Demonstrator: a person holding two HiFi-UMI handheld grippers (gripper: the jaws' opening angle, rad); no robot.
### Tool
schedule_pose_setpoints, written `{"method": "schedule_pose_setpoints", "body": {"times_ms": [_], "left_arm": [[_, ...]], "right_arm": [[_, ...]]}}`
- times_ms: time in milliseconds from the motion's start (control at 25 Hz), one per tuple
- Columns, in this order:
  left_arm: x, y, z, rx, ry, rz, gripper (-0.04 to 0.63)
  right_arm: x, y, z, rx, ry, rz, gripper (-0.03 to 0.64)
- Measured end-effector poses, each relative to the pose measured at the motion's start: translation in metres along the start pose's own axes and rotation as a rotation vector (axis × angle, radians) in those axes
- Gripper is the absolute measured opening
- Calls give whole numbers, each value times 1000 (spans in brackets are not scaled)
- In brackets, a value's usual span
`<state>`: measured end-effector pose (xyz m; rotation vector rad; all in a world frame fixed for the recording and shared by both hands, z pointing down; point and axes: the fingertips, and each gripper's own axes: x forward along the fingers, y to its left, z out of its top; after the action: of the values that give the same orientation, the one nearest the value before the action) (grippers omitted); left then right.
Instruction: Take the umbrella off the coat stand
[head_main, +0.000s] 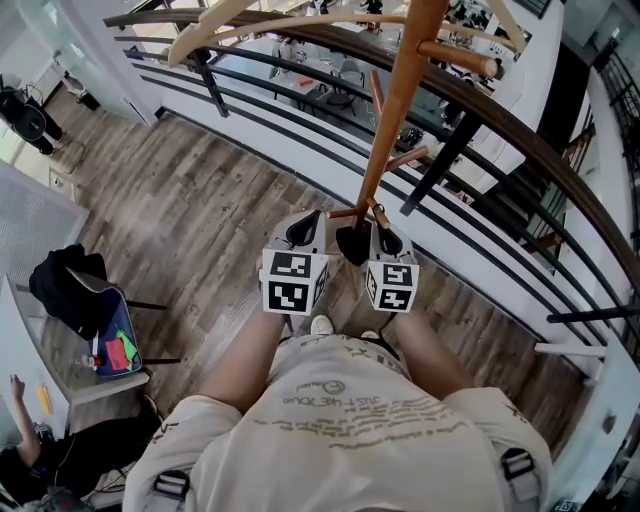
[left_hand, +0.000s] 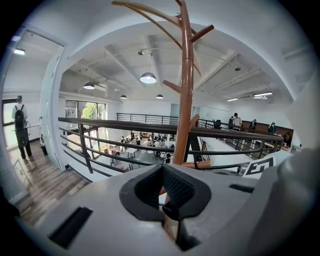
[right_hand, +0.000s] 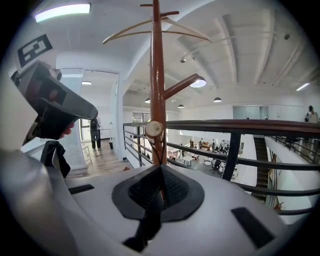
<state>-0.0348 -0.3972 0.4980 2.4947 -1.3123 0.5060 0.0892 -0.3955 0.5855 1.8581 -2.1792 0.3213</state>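
Observation:
A wooden coat stand (head_main: 400, 110) rises in front of a dark railing. Low on its pole, a small black folded umbrella (head_main: 352, 243) hangs between my two grippers. My left gripper (head_main: 305, 232) is to its left, my right gripper (head_main: 387, 240) to its right. In the right gripper view the right gripper (right_hand: 159, 192) is shut on the umbrella's thin black strap (right_hand: 159, 152), which runs up to a round-ended peg (right_hand: 153, 129) on the pole. In the left gripper view the left gripper (left_hand: 167, 197) is shut on a black end of the umbrella (left_hand: 170, 210), close to the pole (left_hand: 186, 100).
The dark metal railing (head_main: 480, 120) curves just behind the stand, with an open drop to a lower floor beyond it. A table with a black bag (head_main: 70, 285) stands at the left. A person with a backpack (left_hand: 20, 125) stands far off on the wooden floor.

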Motion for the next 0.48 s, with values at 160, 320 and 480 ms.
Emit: {"method": "schedule_pose_setpoints", "body": {"times_ms": [160,320,480], "left_arm": [[7,-12,4,3,0,-22,5],[12,-24,9,-6,-15,-49,5],[16,-33,11,-31,-18,-82,5]], "right_arm": [[-14,-7,2,-7,-2,-8,5],[-31,-16,3,-2,-10,-26,5],[-47,-24,7,-9,-20,-54,5]]}}
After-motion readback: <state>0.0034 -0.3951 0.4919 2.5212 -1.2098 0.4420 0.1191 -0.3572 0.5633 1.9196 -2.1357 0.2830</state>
